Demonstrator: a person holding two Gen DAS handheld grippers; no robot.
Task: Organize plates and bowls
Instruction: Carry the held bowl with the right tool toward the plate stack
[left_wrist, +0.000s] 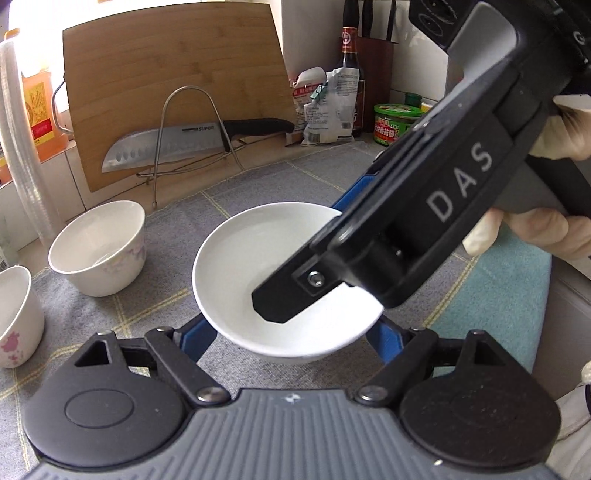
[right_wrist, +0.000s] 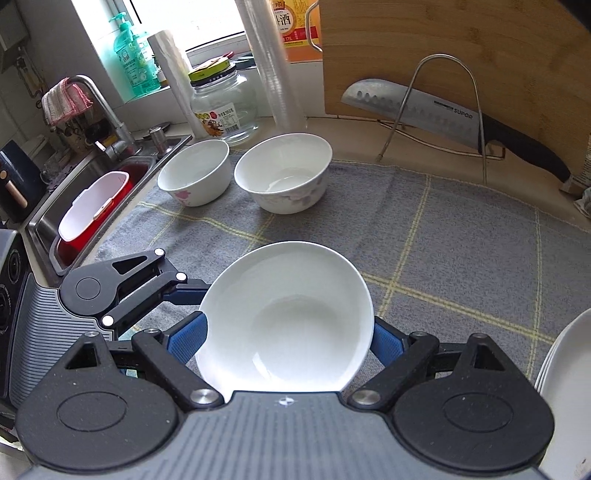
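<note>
A plain white shallow bowl sits between the blue pads of both grippers, above the grey checked cloth. My left gripper has its pads at the bowl's sides, mostly hidden under it. My right gripper also spans the bowl, one pad on each side; its body crosses over the bowl in the left wrist view. Whether either one presses the bowl cannot be told. Two flowered white bowls stand upright farther back. A stack of white plates shows at the right edge.
A wooden cutting board leans at the back behind a wire rack holding a knife. Bottles, packets and a jar stand at the back right. A sink with a red-and-white tub lies left, beside a glass jar.
</note>
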